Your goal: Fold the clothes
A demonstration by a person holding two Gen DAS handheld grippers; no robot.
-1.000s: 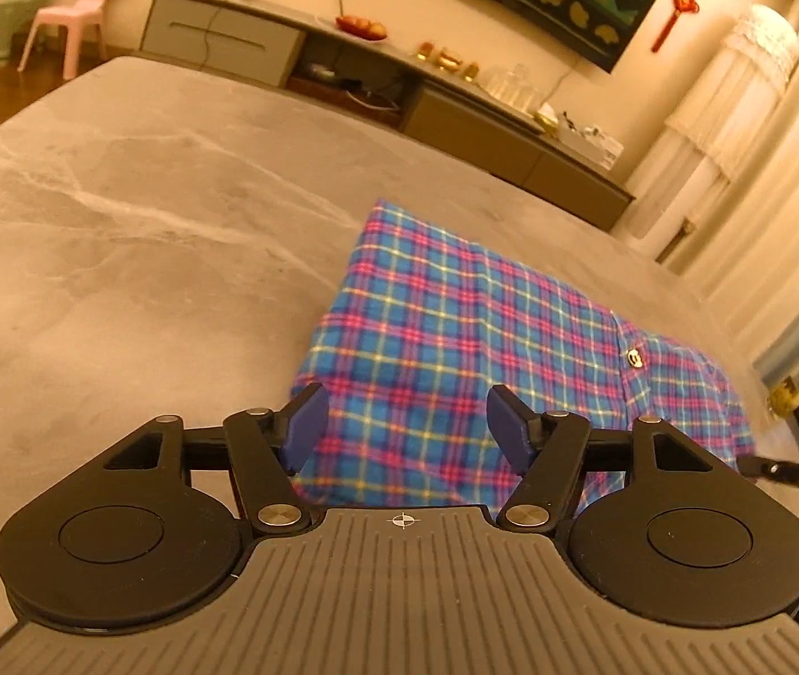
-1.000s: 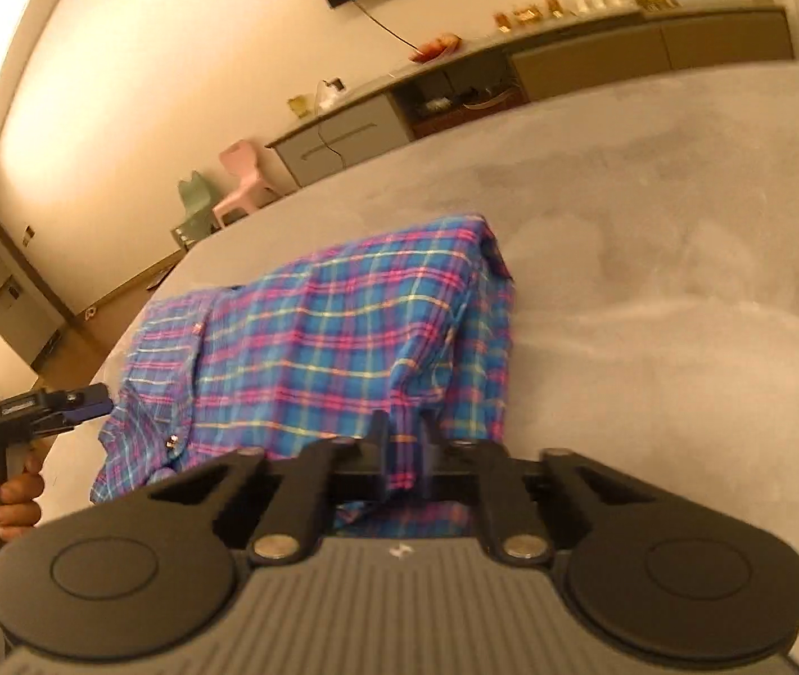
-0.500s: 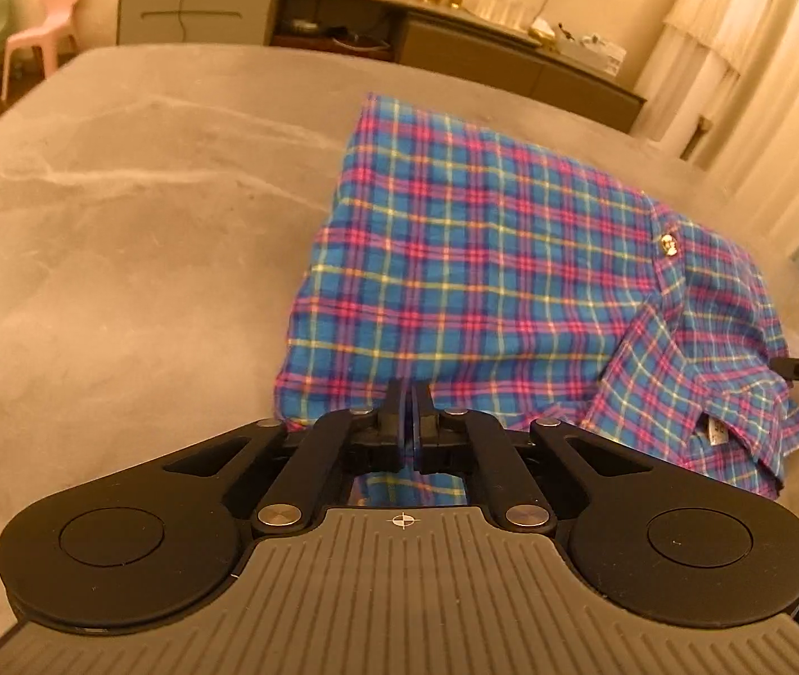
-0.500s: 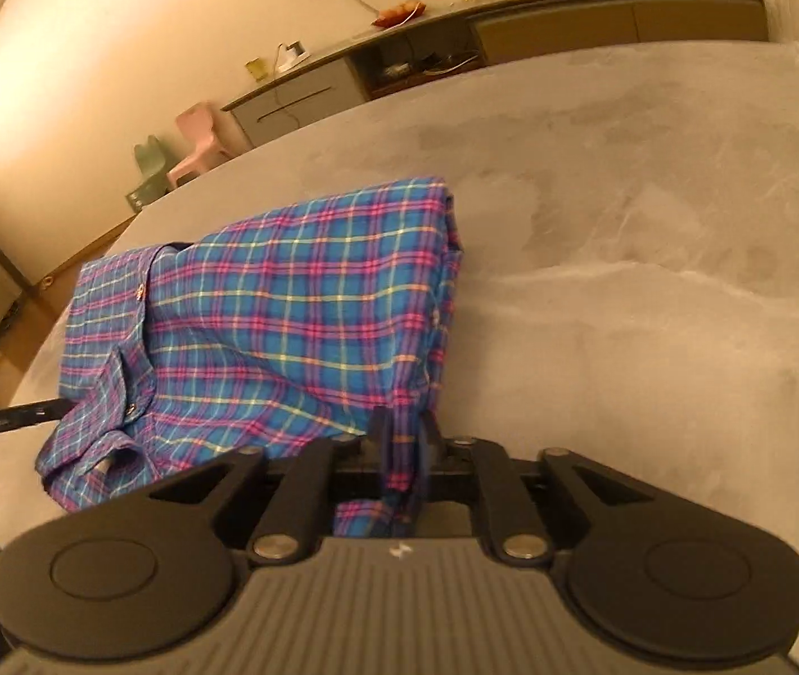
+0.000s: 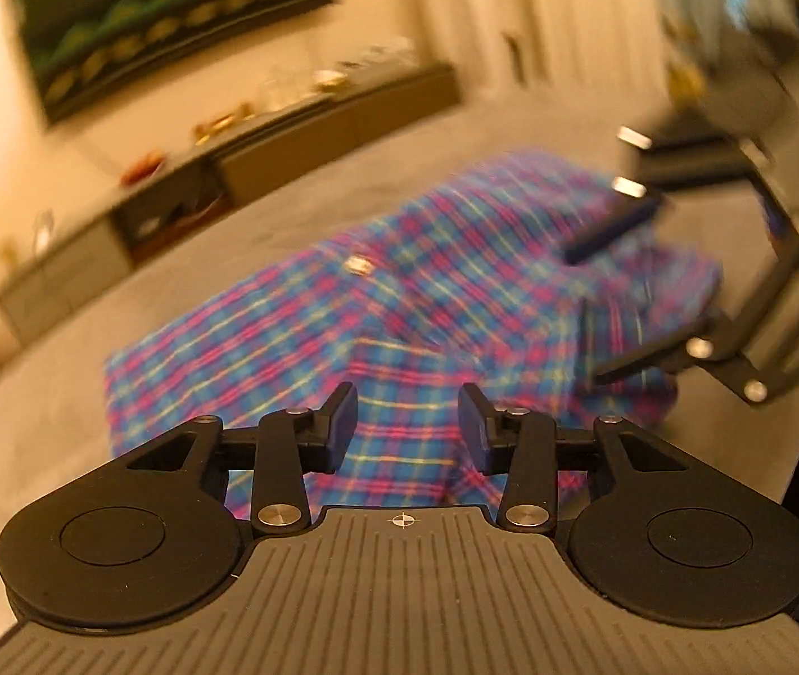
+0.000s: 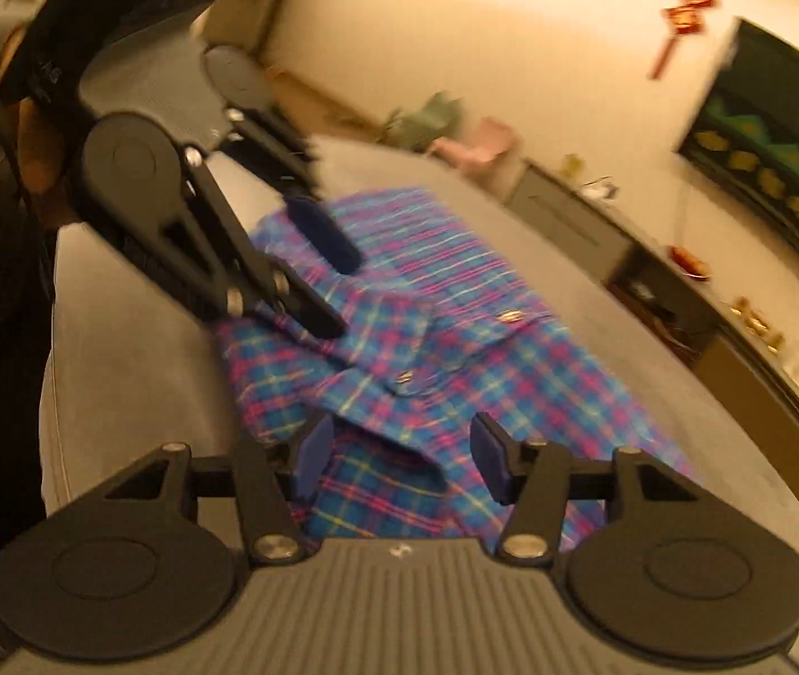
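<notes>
A blue, pink and yellow plaid shirt [image 5: 377, 315] lies folded on the grey marble table [image 5: 50, 416]; it also shows in the right wrist view [image 6: 489, 371]. My left gripper [image 5: 406, 430] is open and empty, just above the shirt's near edge. My right gripper [image 6: 399, 458] is open and empty, over the collar end of the shirt. Each gripper shows in the other's view: the right one [image 5: 613, 292] at the right, the left one [image 6: 326, 287] at the upper left. Both views are blurred by motion.
A low TV cabinet [image 5: 242, 169] with small items runs along the far wall under a dark screen [image 5: 174, 22]. Pink and green child chairs [image 6: 455, 135] stand beyond the table. Bare table [image 6: 129, 394] lies around the shirt.
Both grippers were shut on the shirt's edge half a second ago and have let go and opened. Both views have swung round toward the collar end, facing each other.
</notes>
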